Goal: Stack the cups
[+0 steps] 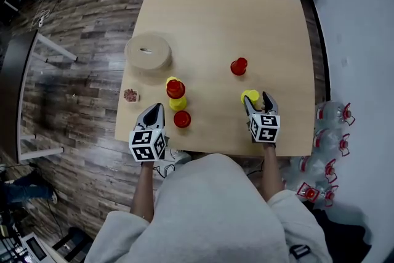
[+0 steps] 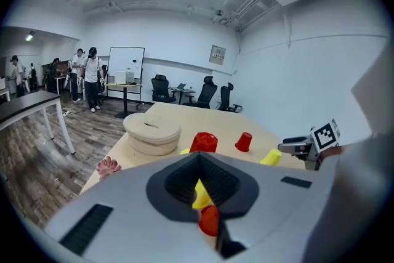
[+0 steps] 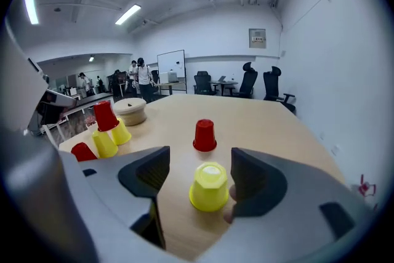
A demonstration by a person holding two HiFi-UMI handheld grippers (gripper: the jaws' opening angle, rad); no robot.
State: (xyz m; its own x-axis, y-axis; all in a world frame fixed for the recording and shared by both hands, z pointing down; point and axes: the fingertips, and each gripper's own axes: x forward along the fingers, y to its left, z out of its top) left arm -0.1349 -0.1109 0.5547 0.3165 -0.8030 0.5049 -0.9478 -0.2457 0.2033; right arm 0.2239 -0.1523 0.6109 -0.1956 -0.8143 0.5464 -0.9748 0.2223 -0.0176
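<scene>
Yellow cup (image 3: 209,186), upturned, stands between spread jaws of right gripper (image 1: 256,99), ungripped; left gripper (image 1: 154,109) clenched empty, near red cup (image 1: 182,119).

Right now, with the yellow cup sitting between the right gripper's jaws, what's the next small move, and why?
Probably close the right gripper on the yellow cup. It stands upside down on the table between the open jaws, which do not appear to pinch it yet, so a grip has to come before it can be lifted for stacking.
</scene>
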